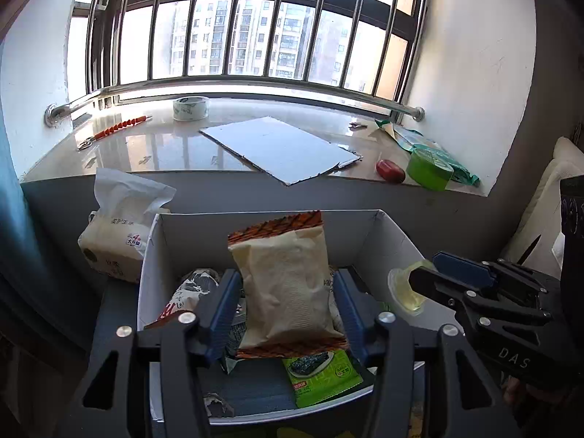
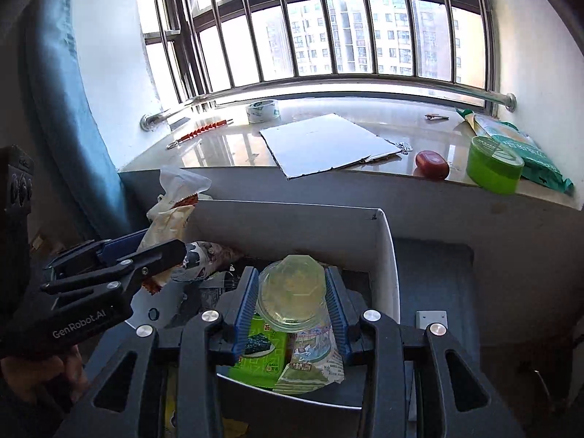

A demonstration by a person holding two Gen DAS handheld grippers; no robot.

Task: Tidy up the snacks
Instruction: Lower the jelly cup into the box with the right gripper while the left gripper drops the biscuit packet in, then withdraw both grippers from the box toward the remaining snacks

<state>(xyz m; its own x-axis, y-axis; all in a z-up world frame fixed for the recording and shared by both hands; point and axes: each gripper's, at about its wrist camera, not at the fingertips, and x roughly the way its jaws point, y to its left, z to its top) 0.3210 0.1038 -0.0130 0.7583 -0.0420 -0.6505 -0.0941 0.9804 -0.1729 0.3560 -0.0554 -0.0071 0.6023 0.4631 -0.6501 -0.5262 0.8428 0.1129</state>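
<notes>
Left tongs [image 1: 288, 301]: lower centre of the left wrist view, above the white box [image 1: 392, 233]. Jaws spread wide, standing clear of the cream snack packet [image 1: 284, 284] that hangs upright between the blue pads [image 1: 226, 310] with a gap on either side; the packet has orange-brown crimped ends top and bottom.

Right tongs [image 2: 292, 304]: lower centre of the right wrist view, jaws closed on a clear jelly cup [image 2: 292, 292] of pale yellow contents, pressed between both pads over the right part of the box. In the left wrist view the same cup shows at the right, at the tips of the black tongs.

White box, open-topped, mid-frame in both views, set on a grey surface [image 2: 434, 266] below the window ledge. Contents visible:
- green seaweed packet [image 1: 321, 376], lower right of the box interior;
- black-and-white printed packet [image 1: 193, 288], left side;
- pastel illustrated packet [image 2: 314, 357], just beside the green one.

Beside the box, left of frame: tissue pack [image 1: 116, 241], one sheet standing up.

Window ledge, upper half of frame:
- roll of clear tape [image 1: 190, 107];
- flat grey board [image 1: 281, 148], one corner overhanging the edge;
- red oval item [image 1: 390, 171];
- green round tub [image 1: 429, 168];
- green pouch [image 1: 460, 173], behind the tub.

A person's hand [image 2: 40, 372] grips the left tongs' handle at lower left.
</notes>
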